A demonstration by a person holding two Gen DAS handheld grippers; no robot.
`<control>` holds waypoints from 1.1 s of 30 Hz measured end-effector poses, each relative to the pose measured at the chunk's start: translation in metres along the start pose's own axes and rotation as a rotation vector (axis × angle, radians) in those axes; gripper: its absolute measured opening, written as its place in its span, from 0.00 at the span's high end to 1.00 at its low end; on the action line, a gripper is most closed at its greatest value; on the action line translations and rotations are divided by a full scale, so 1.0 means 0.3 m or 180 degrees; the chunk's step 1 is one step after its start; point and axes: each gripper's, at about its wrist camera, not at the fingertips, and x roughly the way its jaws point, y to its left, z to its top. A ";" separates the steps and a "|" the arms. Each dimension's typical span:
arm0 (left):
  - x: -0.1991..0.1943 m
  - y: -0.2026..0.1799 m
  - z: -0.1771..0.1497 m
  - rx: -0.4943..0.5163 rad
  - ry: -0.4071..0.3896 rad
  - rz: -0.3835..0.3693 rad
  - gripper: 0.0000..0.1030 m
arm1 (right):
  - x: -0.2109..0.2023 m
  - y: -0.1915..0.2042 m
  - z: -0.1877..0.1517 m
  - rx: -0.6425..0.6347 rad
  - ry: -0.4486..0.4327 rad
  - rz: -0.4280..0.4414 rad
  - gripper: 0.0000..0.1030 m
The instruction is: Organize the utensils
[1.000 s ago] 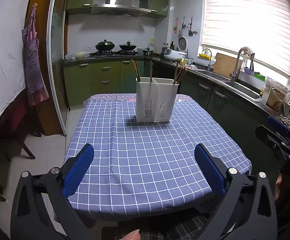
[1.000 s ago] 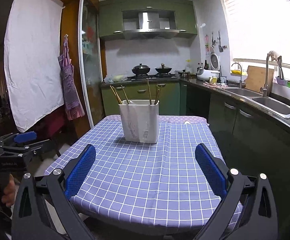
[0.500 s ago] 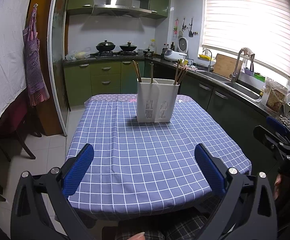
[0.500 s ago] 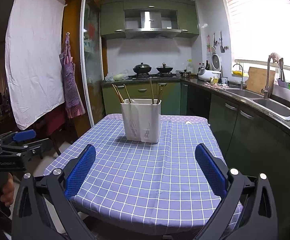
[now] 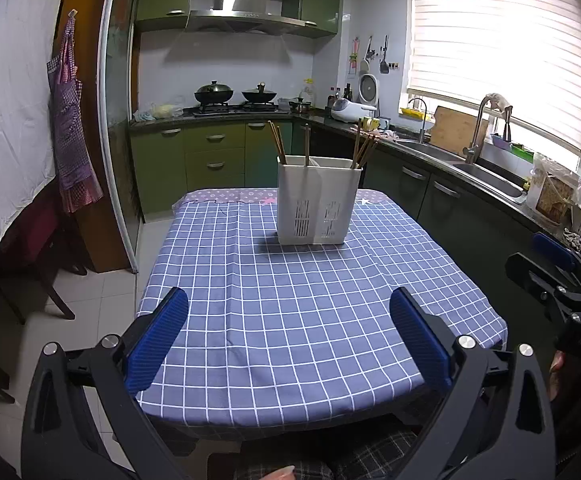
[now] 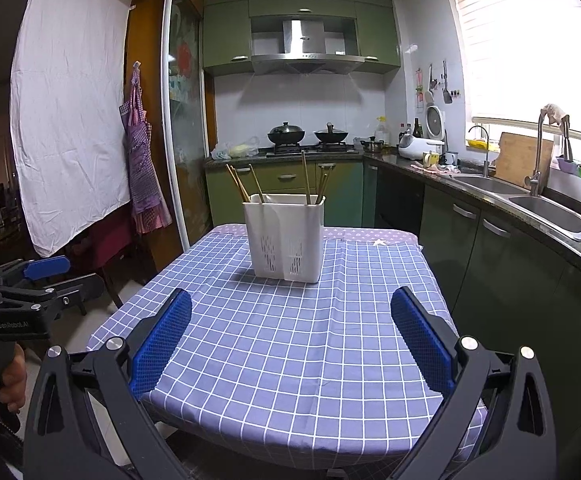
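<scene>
Left claw [image 5: 289, 336]: blue pads spread wide apart, nothing between them, held over the near edge of the tabletop [image 5: 250, 320], which carries a blue-and-white checked cloth. White utensil holder [image 5: 317, 199] stands upright toward the far end of the tabletop, well apart from both claws; two slotted panels show side by side on its front wall. Wooden chopsticks [image 5: 277, 141] stand in it, long axes near vertical, tips up. Left group leans up and to the left; one stick near the middle stands almost straight; right group fans up and to the right. Exact stick count cannot be told. In the right wrist view the left claw's body appears at the left edge, and writing on it seems to read "GenRobot.AI", small. Right claw [image 6: 290, 336]: pads likewise wide apart and empty, over the near tabletop edge [image 6: 290, 360]. From this view the holder [image 6: 285, 236] shows one corner forward, chopsticks [image 6: 237, 181] again pointing upward, leaning outward at either side. Two lidded woks [image 6: 286, 134] sit on the stove behind.
</scene>
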 end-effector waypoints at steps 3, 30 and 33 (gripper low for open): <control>0.002 0.003 -0.001 -0.0016 0.0012 -0.0018 0.07 | 0.002 0.000 -0.001 -0.0001 0.0003 -0.0001 0.05; -0.009 0.003 0.002 -0.0031 -0.0022 0.0004 0.07 | 0.019 0.012 -0.019 -0.0020 0.0029 0.0031 0.05; -0.006 0.001 0.004 -0.0033 -0.0024 0.0004 0.07 | 0.021 0.014 -0.019 -0.0025 0.0031 0.0029 0.05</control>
